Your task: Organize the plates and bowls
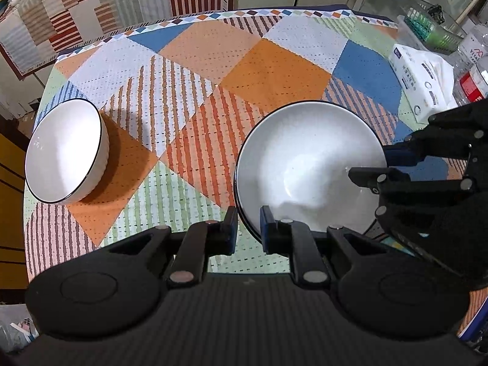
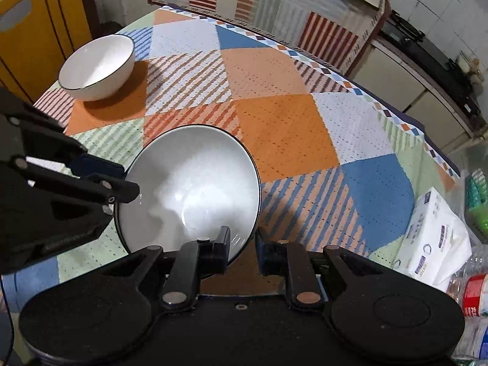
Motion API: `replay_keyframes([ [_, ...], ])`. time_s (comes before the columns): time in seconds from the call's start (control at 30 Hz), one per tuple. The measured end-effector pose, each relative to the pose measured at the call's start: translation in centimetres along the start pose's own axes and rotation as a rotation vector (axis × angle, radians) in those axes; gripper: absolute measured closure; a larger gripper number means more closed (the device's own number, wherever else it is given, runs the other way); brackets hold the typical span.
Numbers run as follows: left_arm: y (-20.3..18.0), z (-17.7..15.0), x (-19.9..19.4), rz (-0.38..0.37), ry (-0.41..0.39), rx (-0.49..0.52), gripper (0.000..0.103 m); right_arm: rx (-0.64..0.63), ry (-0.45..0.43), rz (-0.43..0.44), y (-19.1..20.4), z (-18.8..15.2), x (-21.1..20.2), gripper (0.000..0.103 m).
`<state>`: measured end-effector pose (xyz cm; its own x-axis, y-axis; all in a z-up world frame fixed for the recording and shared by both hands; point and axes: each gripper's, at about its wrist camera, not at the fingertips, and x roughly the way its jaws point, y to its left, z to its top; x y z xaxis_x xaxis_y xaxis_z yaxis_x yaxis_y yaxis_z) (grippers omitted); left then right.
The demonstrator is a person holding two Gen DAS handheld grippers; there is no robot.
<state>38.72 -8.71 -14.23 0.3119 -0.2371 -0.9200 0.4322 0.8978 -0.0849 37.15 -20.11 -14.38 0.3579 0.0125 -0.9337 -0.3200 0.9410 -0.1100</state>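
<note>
A white plate (image 1: 308,164) with a dark rim is held tilted above the patchwork tablecloth; it also shows in the right wrist view (image 2: 192,189). My left gripper (image 1: 248,228) straddles its near left rim, one finger on each side, shut on it. My right gripper (image 2: 242,250) straddles its near right rim and shows in the left wrist view (image 1: 384,164) at the plate's right edge, shut on it. A white bowl (image 1: 65,149) with a dark rim stands upright at the table's left side, also seen in the right wrist view (image 2: 99,67).
A white tissue pack (image 1: 422,82) lies at the table's right edge, also in the right wrist view (image 2: 433,238). Plastic bottles (image 1: 472,70) and a green basket (image 1: 430,30) stand beyond it. A yellow cabinet (image 2: 27,30) is left of the table.
</note>
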Motion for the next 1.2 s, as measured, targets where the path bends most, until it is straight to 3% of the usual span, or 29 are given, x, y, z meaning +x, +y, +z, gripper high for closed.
replay_keyframes([
  [0.2, 0.5, -0.4, -0.3, -0.029, -0.012, -0.019, 0.089, -0.003, -0.010, 0.014, 0.0, -0.3, 0.0, 0.078],
  [0.57, 2.3, -1.4, -4.3, -0.063, -0.048, -0.018, 0.087, 0.131, -0.126, 0.165, -2.2, -1.3, -3.7, 0.072],
  [0.9, 7.0, -1.8, -9.1, -0.070, -0.098, -0.060, 0.085, 0.114, -0.237, 0.224, -1.0, -0.2, -7.9, 0.070],
  [1.2, 13.0, -1.0, -10.2, -0.017, -0.136, -0.081, 0.080, 0.079, -0.255, 0.312, 2.6, 3.3, -8.4, 0.063],
])
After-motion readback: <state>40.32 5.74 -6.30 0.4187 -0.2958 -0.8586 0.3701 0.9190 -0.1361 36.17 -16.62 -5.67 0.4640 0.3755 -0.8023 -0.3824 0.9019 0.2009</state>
